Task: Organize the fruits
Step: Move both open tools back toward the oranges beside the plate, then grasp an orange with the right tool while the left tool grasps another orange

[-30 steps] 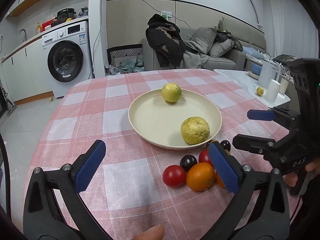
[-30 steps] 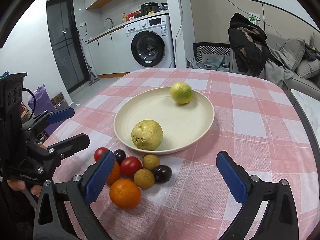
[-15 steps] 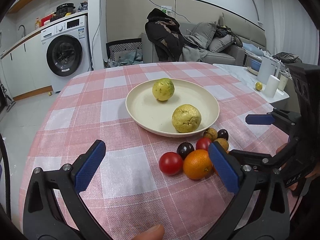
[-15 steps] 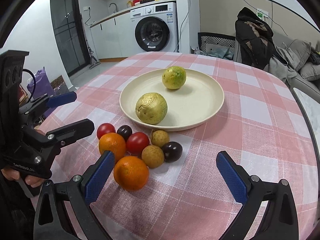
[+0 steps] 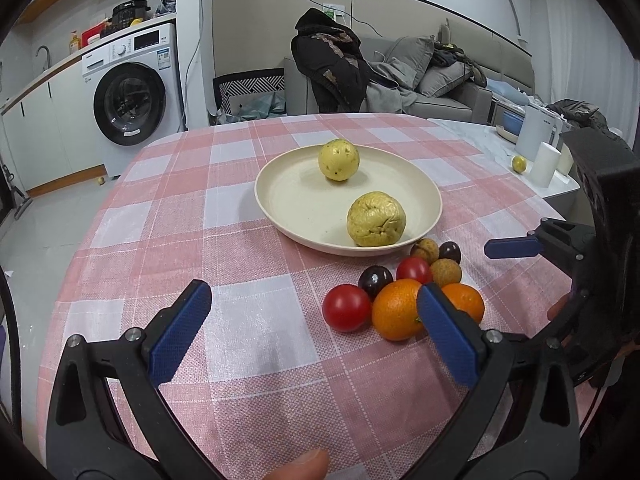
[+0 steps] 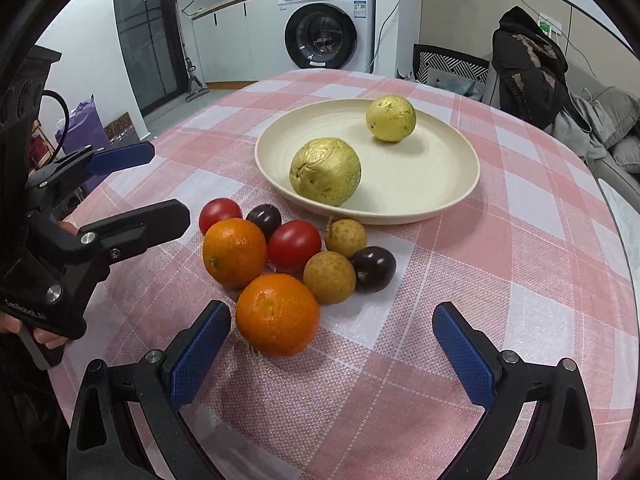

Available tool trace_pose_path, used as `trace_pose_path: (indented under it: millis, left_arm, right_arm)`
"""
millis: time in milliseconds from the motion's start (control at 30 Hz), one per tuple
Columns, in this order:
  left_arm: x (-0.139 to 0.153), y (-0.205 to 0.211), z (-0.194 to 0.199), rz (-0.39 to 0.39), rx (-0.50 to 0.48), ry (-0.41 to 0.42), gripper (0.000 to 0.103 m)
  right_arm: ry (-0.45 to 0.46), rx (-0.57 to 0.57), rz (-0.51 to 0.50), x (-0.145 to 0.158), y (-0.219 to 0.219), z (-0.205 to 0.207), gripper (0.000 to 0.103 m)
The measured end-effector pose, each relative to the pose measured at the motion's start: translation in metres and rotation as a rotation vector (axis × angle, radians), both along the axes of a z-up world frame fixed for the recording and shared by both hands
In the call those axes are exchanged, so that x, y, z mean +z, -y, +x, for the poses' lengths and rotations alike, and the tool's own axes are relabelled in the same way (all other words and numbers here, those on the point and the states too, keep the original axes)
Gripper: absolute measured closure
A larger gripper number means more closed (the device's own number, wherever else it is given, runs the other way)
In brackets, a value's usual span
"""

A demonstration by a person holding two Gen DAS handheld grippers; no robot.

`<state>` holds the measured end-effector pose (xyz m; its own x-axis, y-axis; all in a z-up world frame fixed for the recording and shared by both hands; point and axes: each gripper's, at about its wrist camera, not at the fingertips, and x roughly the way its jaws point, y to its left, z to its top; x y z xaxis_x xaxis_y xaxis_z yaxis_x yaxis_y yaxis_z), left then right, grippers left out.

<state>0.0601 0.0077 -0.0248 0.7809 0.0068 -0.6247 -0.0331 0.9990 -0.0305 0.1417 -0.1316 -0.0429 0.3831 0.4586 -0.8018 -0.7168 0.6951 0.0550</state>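
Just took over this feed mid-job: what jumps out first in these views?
A tight cluster of small fruit on the pink checked tablecloth, led by the nearest orange, lies just ahead of the open right gripper. Behind it, a cream plate holds two yellowish fruits. The left gripper, also open, hovers beside the cluster.

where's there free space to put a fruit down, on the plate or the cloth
The plate is bare between the wrinkled fruit and the smooth yellow one. The checked cloth is open. It is crowded at the fruit cluster by the plate's near rim.
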Motion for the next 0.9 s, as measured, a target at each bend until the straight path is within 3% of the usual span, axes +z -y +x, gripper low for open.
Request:
trace_pose_path:
  millis: [267,400,600,900]
  left_arm:
    - [-0.004,0.004,0.004,0.009,-0.017,-0.032,0.001]
    - [-0.004,0.006,0.005,0.013,-0.021,-0.031,0.001]
    - [-0.006,0.006,0.007,0.007,-0.019,-0.034,0.001]
    - [-0.007,0.004,0.007,0.011,-0.027,-0.034,0.001]
  right_arm:
    - [-0.055,0.064,0.034,0.0,-0.002,-0.007,0.004]
    - [-0.072,0.089,0.046,0.001,-0.003,-0.01,0.024]
    - [-0.087,0.113,0.059,0.002,-0.005,-0.017,0.032]
    - [-0.077,0.121,0.053,0.003,-0.007,-0.023,0.056]
